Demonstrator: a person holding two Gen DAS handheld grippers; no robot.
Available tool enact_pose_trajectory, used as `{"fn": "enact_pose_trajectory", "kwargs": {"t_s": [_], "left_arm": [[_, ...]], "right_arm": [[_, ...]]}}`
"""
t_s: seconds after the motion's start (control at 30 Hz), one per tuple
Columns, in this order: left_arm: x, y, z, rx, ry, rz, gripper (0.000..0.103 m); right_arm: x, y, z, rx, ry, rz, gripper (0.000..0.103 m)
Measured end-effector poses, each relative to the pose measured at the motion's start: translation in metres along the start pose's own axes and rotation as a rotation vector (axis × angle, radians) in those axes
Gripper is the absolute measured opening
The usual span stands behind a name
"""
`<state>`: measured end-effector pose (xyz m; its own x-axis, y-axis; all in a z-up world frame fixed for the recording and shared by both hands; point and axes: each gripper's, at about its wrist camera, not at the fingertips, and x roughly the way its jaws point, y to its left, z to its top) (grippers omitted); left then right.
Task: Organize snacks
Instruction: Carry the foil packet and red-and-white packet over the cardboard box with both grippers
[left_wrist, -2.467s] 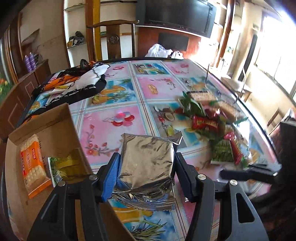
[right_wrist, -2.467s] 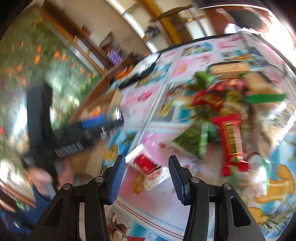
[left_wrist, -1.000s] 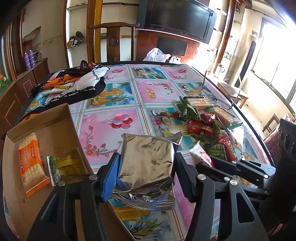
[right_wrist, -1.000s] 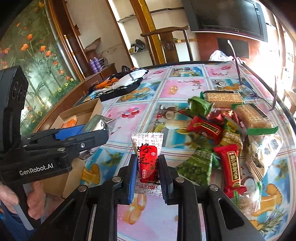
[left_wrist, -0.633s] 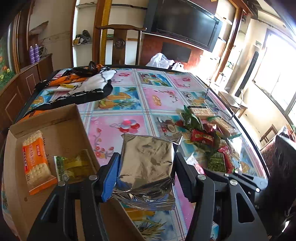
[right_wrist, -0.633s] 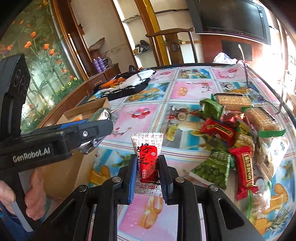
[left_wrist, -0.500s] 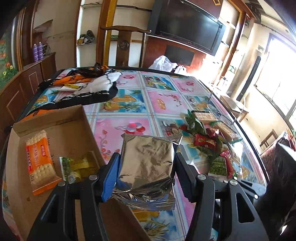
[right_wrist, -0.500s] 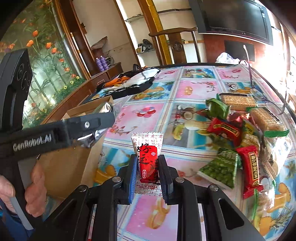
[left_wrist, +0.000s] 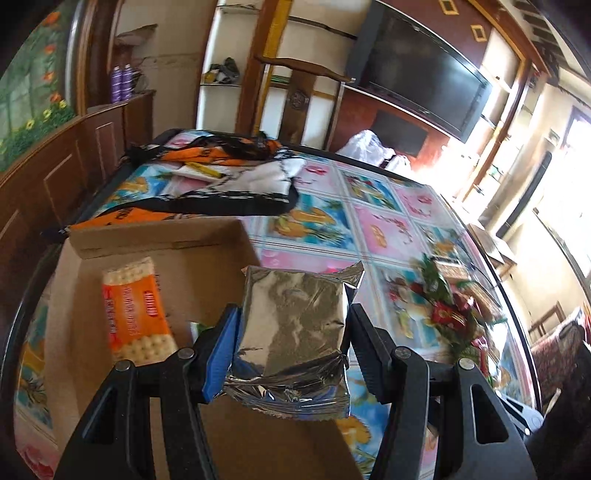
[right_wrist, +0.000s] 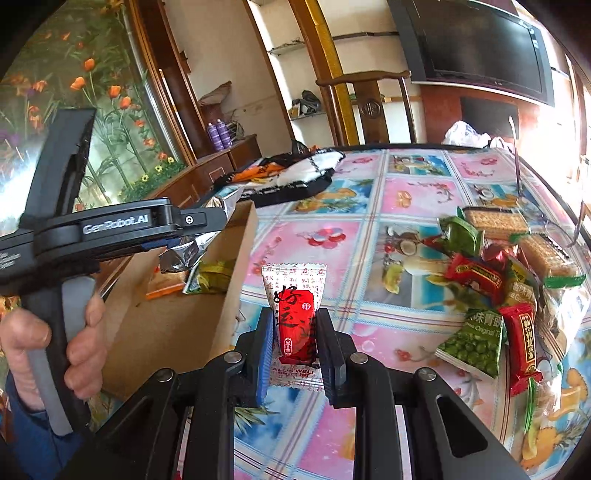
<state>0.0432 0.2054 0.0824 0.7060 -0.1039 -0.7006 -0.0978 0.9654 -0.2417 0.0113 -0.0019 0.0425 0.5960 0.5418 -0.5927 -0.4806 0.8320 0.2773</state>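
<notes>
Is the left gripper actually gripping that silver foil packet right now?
Touching. In the left wrist view, the left gripper has both pads pressed against the sides of the silver foil packet, holding it above the cardboard box.

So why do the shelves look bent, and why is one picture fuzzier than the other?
Both views use fisheye lenses, so straight lines bow near the edges. Left wrist view: smeared by motion, the snack pile blurred, the window side washed out by glare. Right wrist view: sharp; print on the red-and-white packet is readable, with glare only at the right edge.

"GenRobot.AI" on the left claw (right_wrist: 207, 221); "ALL'S WELL" on the red-and-white candy packet (right_wrist: 294, 314).
</notes>
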Motion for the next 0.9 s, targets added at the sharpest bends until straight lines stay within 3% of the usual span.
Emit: {"fn": "enact_pose_trajectory", "kwargs": {"t_s": [0.27,0.9], "left_arm": [[0.004,0.026,0.005,-0.058,0.007,0.064,0.058],[0.013,0.037,0.005,-0.074,0.045,0.13,0.058]], "right_arm": [[0.003,0.021,0.0,-0.032,-0.011,0.027,0.024],[0.027,0.077,-0.005,-0.155,0.04,0.094,0.024]]}}
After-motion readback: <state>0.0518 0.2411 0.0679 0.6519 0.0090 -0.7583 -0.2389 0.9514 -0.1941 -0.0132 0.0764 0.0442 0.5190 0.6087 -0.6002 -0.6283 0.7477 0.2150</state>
